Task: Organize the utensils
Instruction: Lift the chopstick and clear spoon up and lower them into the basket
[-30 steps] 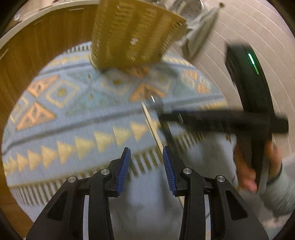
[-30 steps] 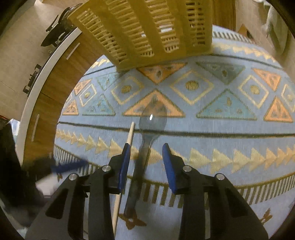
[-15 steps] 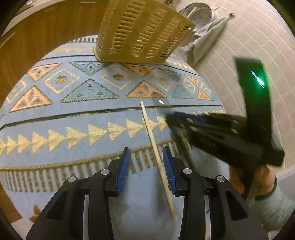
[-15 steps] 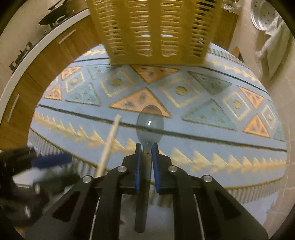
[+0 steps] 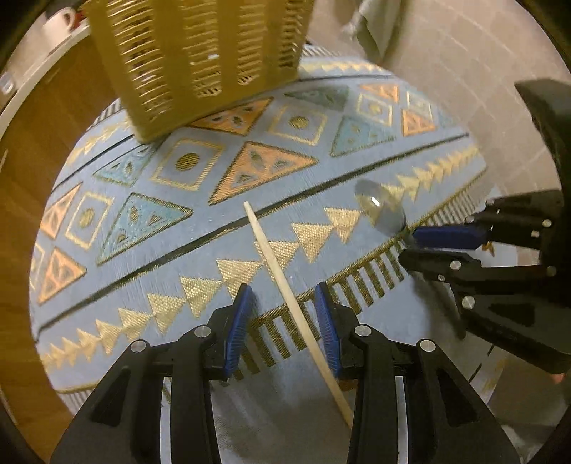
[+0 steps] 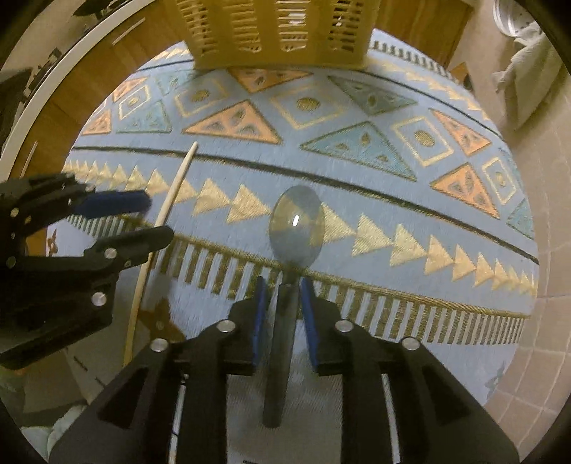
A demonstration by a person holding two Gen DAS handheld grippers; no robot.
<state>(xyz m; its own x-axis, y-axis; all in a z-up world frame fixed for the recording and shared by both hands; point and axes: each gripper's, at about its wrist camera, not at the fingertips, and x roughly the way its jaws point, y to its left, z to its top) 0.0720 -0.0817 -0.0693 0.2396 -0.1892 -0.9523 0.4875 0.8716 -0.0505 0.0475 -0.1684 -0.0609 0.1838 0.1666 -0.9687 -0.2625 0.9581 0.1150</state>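
Note:
A grey spoon [image 6: 297, 228] lies between my right gripper's [image 6: 283, 285] fingers, bowl pointing away; the jaws are closed on its handle, and it shows at the right of the left wrist view [image 5: 380, 208]. A wooden chopstick [image 5: 285, 282] lies on the patterned blue mat [image 5: 214, 221]. My left gripper [image 5: 283, 296] is open, its fingers on either side of the chopstick, apart from it. The chopstick also shows at the left in the right wrist view [image 6: 164, 221]. A yellow slotted utensil basket [image 5: 200, 53] stands at the far end of the mat [image 6: 278, 32].
Wooden cabinet fronts [image 5: 32, 142] run along the left. A tiled floor [image 5: 464, 71] lies to the right, with a grey cloth [image 6: 528, 71] on it. The mat's fringed edge [image 6: 392, 307] is near me.
My left gripper has moved so that its open fingers straddle the chopstick. My right gripper, shut on the spoon half a second ago, has shifted right with it.

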